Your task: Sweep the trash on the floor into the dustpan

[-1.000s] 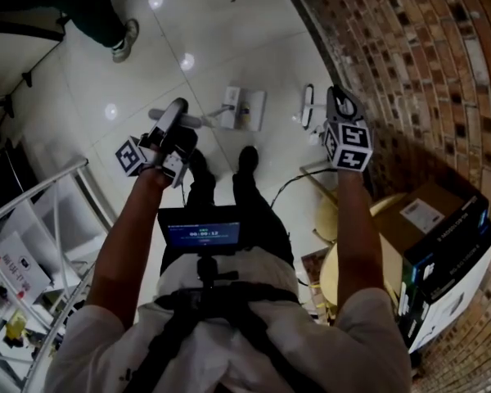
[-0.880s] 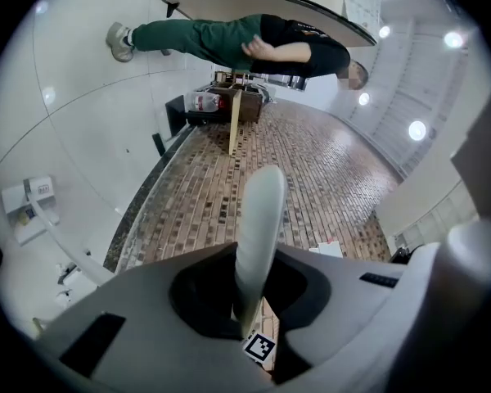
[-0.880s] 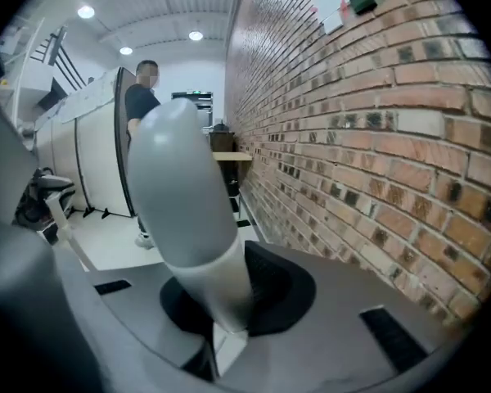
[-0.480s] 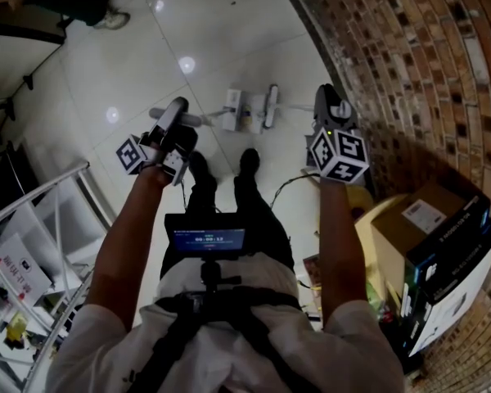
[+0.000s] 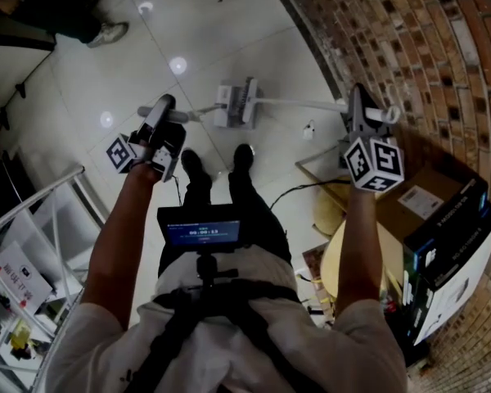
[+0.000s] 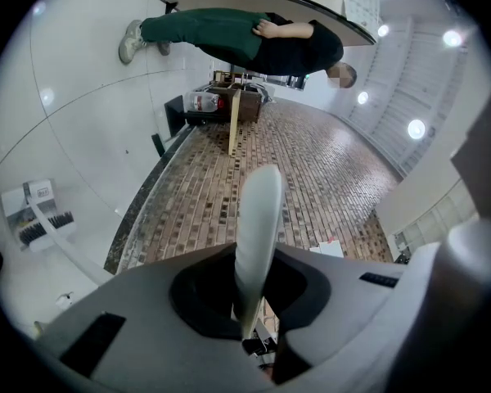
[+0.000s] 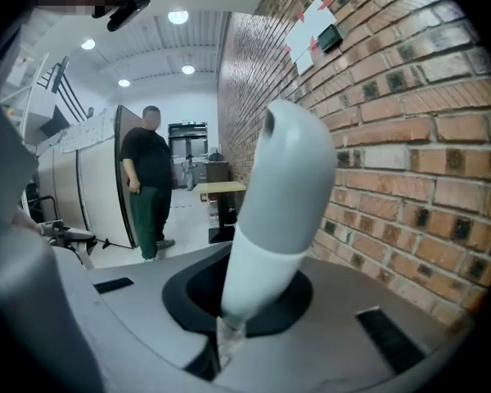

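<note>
Pinching tight: L gripper (image 5: 165, 105) jaws on dustpan handle (image 6: 258, 219), R gripper (image 5: 358, 103) jaws on broom handle (image 7: 286, 187).

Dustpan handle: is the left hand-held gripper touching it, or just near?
Touching. The left gripper view shows the left hand-held gripper with jaws shut on the pale dustpan handle, which sticks out from between them.

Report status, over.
Left gripper shut on dustpan handle; right gripper just tightened on broom handle. Broom head at dustpan. White scrap on floor, unswept. Bystander beyond dustpan.
</note>
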A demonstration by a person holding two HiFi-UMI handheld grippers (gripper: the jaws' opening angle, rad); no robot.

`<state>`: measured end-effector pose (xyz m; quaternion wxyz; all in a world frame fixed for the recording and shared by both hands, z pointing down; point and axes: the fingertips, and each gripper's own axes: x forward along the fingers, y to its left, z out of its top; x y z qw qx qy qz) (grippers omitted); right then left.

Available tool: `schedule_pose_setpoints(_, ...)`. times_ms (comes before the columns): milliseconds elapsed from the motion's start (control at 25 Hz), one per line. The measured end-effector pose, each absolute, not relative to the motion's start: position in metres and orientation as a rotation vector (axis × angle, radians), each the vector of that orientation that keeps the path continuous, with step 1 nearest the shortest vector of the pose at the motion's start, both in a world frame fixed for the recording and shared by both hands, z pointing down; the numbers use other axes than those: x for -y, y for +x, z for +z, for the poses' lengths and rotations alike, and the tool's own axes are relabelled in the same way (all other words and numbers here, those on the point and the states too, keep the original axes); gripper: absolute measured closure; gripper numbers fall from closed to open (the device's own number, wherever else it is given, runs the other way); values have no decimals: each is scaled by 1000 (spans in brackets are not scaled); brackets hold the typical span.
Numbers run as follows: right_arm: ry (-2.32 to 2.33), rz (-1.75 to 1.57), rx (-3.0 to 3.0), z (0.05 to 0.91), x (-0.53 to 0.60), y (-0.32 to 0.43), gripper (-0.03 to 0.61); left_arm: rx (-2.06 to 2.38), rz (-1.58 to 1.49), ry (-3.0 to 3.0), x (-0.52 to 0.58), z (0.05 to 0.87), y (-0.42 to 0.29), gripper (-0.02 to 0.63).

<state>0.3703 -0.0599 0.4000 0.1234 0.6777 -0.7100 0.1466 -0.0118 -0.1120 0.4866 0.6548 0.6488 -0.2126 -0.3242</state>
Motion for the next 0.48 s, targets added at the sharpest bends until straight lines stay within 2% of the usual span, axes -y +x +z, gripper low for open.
schedule_pose_setpoints(480,1893,179,1681,394,16,474,574,495,-727,1463,109,489,-12,589)
